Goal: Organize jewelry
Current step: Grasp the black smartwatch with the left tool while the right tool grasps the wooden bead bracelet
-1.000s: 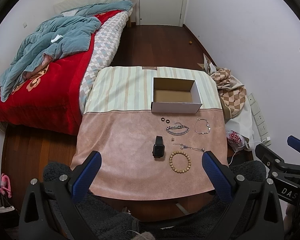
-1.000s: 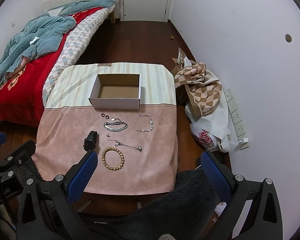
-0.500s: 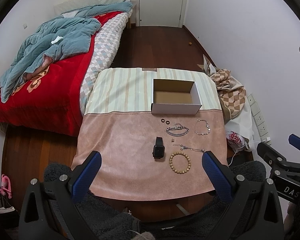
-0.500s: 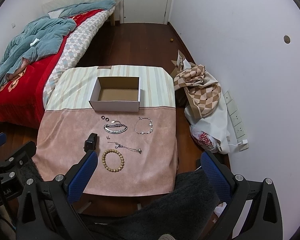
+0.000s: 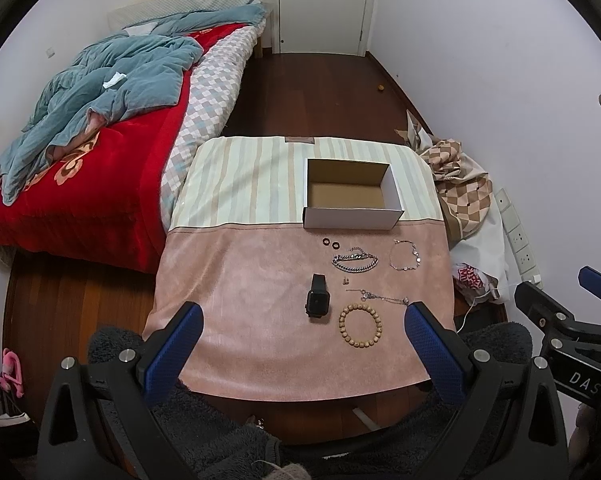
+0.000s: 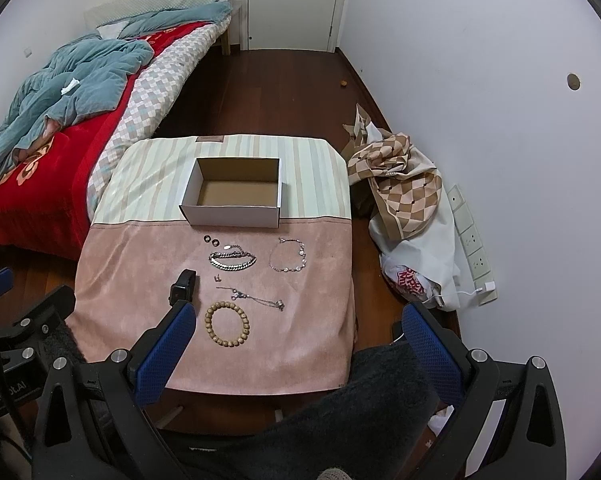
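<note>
An open cardboard box stands empty on the cloth-covered table. In front of it lie two dark rings, a silver chain bracelet, a thin charm bracelet, a black smartwatch, a thin chain and a wooden bead bracelet. My left gripper and right gripper hover open above the table's near edge, holding nothing.
A bed with a red cover and blue quilt fills the left. Checked cloth and plastic bags lie by the right wall, near wall sockets. Dark wood floor runs to a closed door.
Both cameras shifted slightly, so the table sits a little lower in view than before. The jewelry and box have not moved. Both grippers stayed open.
</note>
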Demonstrator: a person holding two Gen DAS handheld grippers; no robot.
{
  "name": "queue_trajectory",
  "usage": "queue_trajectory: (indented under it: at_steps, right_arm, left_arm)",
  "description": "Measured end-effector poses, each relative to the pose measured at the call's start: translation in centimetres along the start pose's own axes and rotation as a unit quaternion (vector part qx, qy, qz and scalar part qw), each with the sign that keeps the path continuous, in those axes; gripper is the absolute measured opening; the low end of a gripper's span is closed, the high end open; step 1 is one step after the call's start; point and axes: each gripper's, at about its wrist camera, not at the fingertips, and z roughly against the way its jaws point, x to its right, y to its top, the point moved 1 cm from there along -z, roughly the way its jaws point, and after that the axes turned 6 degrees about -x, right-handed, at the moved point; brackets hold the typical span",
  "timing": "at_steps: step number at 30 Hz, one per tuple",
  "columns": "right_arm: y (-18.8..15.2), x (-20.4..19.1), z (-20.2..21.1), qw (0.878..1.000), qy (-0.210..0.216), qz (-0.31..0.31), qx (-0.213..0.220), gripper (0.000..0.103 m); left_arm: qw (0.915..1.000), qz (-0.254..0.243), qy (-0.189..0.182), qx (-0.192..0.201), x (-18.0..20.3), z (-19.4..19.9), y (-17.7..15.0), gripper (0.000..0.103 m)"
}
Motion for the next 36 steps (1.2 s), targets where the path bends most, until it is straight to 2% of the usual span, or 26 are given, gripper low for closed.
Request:
queue_trajectory:
  at_steps: [3,8,12,15,18,21,24,31,32,33,35,36]
  right_arm:
    - [0.1,0.1,0.0,1.000,0.003,-0.003,0.002,0.103]
    - [1.4,0.5,-1.9,1.000,0.007,-0.003,0.002,0.103]
    - [2.7,0.4,-6.4,1.000,0.005,-0.003,-0.020,0.103]
    - [2.7,-0.4,-11.6,0.998,0.010,0.007,-0.058,0.103]
    - [1.5,-1.6,-17.1,0.994,0.020,0.015,-0.106,0.101]
    - [-0.2,-3.0,-22.1,0.989,0.039,0.015,-0.144,0.089]
    - [-1.9,-4.1,-25.2,0.984,0.053,0.015,-0.169,0.080]
    - [-4.3,-6.2,-29.7,0.973,0.086,0.020,-0.212,0.051]
    - [-4.4,-6.5,-29.5,0.977,0.080,0.030,-0.197,0.041]
    - [-4.5,-6.8,-29.4,0.978,0.074,0.038,-0.192,0.037]
    - [-4.6,-7.0,-29.3,0.980,0.065,0.047,-0.184,0.009]
    - [-4.6,-6.6,-29.3,0.980,0.069,0.041,-0.184,0.009]
  left_arm:
    - [1.0000,-0.001,0.003,0.001,-0.1,-0.1,-0.1,0.103]
    - [0.9980,0.007,0.059,0.021,-0.9,-2.2,2.1,0.103]
    - [0.9931,0.008,0.112,0.035,-1.6,-5.6,3.8,0.103]
    - [0.9913,0.014,0.130,0.013,-2.3,-9.6,3.8,0.103]
    - [0.9894,0.014,0.141,-0.033,-2.8,-13.8,3.1,0.103]
    - [0.9861,0.014,0.147,-0.076,-3.2,-17.2,1.9,0.103]
    - [0.9827,0.017,0.150,-0.107,-3.4,-19.6,0.8,0.103]
    - [0.9804,0.018,0.147,-0.130,-3.5,-21.8,-0.9,0.103]
    - [0.9803,0.018,0.147,-0.131,-3.6,-21.8,-0.9,0.103]
    - [0.9803,0.016,0.145,-0.134,-3.5,-22.0,-1.1,0.103]
    - [0.9805,0.011,0.139,-0.138,-3.2,-22.3,-1.2,0.103]
    - [0.9808,0.006,0.136,-0.140,-2.9,-22.4,-1.2,0.103]
